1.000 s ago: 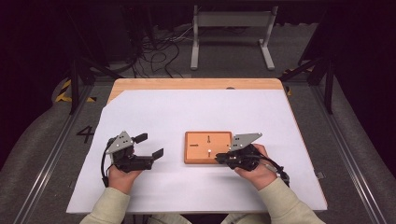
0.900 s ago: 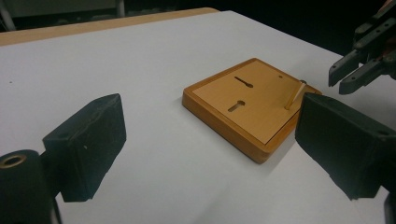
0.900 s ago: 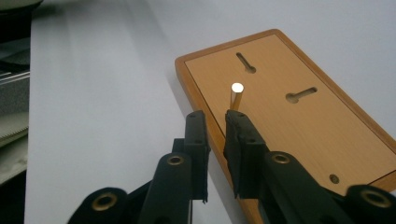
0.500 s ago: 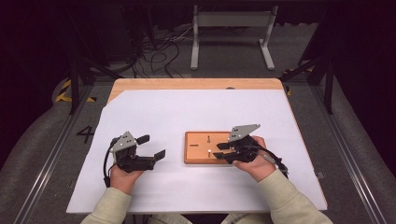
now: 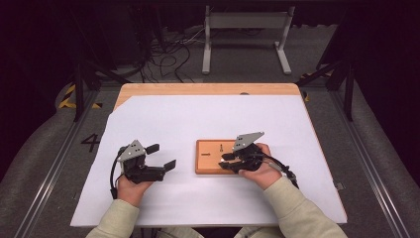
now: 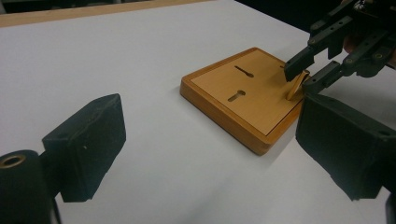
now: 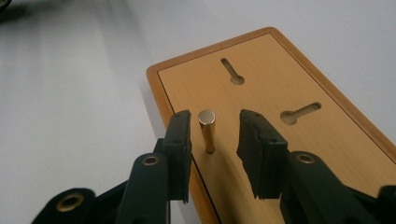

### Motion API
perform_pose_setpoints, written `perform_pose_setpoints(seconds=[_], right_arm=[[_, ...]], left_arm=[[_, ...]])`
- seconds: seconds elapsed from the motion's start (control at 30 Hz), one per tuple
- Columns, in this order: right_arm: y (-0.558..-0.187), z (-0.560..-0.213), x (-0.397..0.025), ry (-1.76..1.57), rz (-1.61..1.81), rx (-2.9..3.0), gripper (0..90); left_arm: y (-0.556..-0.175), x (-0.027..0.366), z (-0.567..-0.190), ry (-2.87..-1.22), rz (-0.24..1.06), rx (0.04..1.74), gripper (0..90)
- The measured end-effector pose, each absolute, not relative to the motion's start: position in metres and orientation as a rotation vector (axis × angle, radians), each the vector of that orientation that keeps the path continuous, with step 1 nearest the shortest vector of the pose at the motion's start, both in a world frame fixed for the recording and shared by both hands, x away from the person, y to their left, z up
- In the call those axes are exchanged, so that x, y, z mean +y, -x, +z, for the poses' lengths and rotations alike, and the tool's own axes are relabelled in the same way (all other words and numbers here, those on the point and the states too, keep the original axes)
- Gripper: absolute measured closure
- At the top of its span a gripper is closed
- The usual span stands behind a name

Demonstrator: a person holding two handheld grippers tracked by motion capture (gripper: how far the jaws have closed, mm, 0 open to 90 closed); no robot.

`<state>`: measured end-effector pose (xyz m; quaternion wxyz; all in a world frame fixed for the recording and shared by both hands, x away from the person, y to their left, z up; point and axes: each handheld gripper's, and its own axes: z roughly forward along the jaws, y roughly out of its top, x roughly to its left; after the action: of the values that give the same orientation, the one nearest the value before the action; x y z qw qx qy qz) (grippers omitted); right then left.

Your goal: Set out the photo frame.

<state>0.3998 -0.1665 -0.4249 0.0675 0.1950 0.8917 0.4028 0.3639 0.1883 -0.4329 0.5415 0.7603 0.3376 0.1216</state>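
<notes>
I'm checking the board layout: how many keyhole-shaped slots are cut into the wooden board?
2. On the wooden board, one slot lies near the far edge, the other slot toward the right edge; the right gripper may hide more.

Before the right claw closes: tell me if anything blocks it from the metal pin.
Nothing visible does. The metal pin stands on the wooden board, between the open right claw jaws, with clear gaps on both sides.

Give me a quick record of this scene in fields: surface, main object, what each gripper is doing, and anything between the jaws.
surface: white sheet over a wooden table
main object: wooden board with two keyhole slots
peg: small brass peg standing up from the board
right gripper: open, jaws either side of the peg, not touching
left gripper: open, beside the board, holding nothing
</notes>
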Motion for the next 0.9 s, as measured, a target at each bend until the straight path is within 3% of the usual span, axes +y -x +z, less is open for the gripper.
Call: perform_pose_setpoints(seconds=[0.43,0.9], right_arm=[[-0.400,-0.428,-0.158,-0.460,1.163,2.681,82.7],[-0.388,-0.427,-0.151,-0.281,1.034,2.624,83.2]], left_arm=[[-0.364,0.187,-0.434,-1.809,0.278,0.801,9.0],[-0.365,0.182,-0.432,-1.831,0.278,0.803,9.1]])
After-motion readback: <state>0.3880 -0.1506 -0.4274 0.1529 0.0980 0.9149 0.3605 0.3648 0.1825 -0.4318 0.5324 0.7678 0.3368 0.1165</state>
